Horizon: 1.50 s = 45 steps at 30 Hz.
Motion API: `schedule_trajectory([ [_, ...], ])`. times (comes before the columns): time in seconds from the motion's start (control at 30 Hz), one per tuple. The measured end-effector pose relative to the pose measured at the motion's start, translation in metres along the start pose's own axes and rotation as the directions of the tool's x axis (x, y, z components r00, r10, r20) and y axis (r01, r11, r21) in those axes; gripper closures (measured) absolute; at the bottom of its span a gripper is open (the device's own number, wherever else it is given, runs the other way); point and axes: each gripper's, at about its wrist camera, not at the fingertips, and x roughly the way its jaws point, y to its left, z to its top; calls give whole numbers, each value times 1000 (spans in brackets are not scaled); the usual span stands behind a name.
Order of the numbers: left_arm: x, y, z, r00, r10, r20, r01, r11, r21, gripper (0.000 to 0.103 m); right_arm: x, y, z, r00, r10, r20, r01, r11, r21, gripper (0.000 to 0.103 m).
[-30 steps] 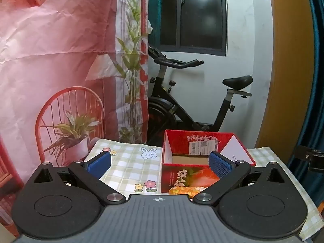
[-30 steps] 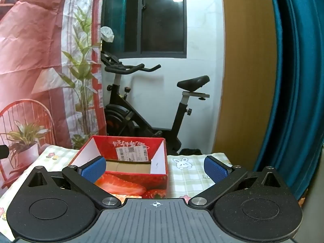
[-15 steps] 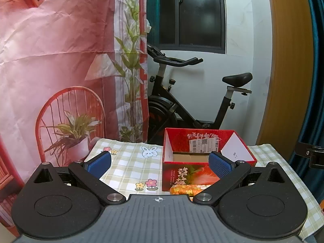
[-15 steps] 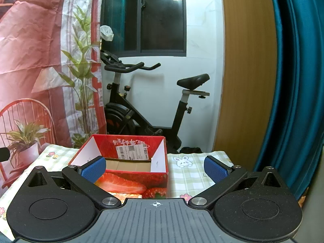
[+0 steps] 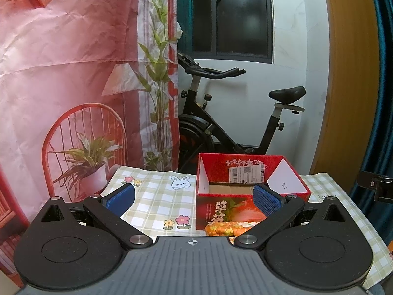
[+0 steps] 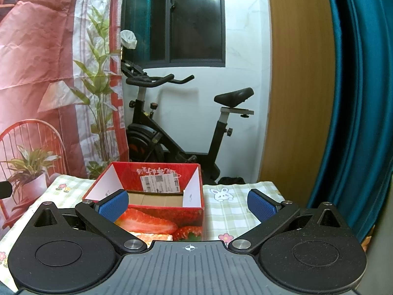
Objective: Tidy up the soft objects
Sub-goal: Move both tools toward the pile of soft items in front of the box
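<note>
A red strawberry-print box (image 5: 250,184) stands open on the checked tablecloth (image 5: 157,196); it also shows in the right wrist view (image 6: 157,196). Its cardboard bottom looks bare. An orange flowered soft object (image 5: 228,228) lies on the cloth against the box's near wall, mostly hidden by my left gripper's body. In the right wrist view a pale orange edge of the soft object (image 6: 152,236) peeks out below the box. My left gripper (image 5: 194,198) is open and empty, short of the box. My right gripper (image 6: 188,205) is open and empty, above the box's near right corner.
A black exercise bike (image 5: 233,123) stands behind the table by the white wall. A pink printed backdrop (image 5: 61,73) hangs at left. A wooden panel and teal curtain (image 6: 356,98) rise at right. The other gripper's edge (image 5: 375,186) shows at far right.
Both views have tilted down slightly, so the box and soft object sit a little higher in frame. Both grippers stay open.
</note>
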Motion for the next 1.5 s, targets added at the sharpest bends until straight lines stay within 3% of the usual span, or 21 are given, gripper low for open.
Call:
schedule_trajectory([
  [1.5, 1, -2, -3, 1000, -25, -16, 25, 1000, -8, 0, 1, 0, -1, 1000, 0, -4, 0, 1000, 3, 0],
])
